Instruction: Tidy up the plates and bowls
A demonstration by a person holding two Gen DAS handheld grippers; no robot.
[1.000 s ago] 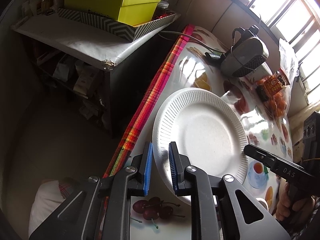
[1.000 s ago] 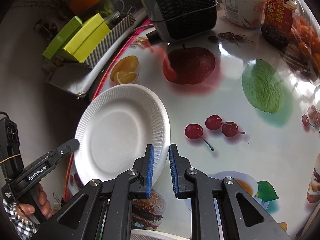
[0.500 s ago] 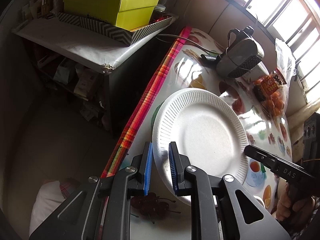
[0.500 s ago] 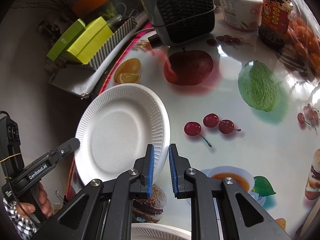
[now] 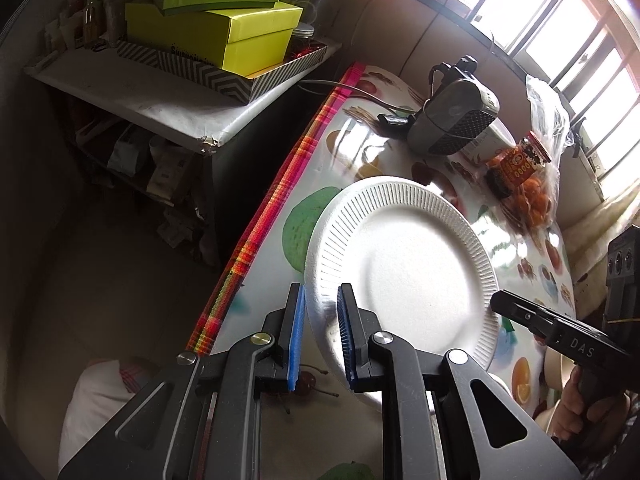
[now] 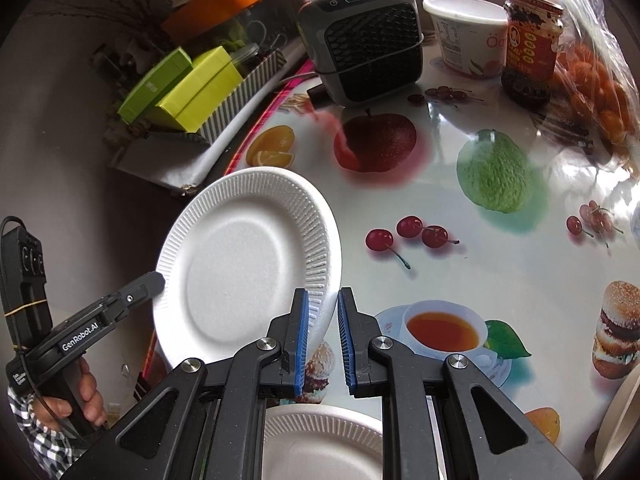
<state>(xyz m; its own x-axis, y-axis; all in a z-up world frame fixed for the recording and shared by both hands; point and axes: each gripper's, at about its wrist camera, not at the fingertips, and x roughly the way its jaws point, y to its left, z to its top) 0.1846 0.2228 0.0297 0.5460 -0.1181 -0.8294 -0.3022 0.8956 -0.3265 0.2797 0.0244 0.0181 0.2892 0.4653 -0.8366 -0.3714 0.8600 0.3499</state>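
A white foam plate point(image 5: 400, 276) hangs tilted above the fruit-print table, held from two sides. My left gripper point(image 5: 321, 300) is shut on the rim nearest the table edge, blue pads pinching it. My right gripper point(image 6: 323, 304) is shut on the opposite rim of the same plate point(image 6: 236, 272). Each wrist view shows the other gripper's black finger on the plate's far rim. A second white foam plate point(image 6: 320, 436) lies on the table below the right gripper, partly hidden by its body.
A grey heater point(image 6: 368, 40), a white tub point(image 6: 468, 36), a sauce jar point(image 6: 530, 44) and a bag of oranges point(image 6: 596, 92) stand at the table's far side. A shelf with yellow-green boxes point(image 5: 212, 28) stands beyond the plaid table edge point(image 5: 260, 216). A pale rim point(image 6: 620, 412) shows at right.
Both grippers have risen together with the plate, which now hangs higher above the table. The second plate below has come into the right wrist view.
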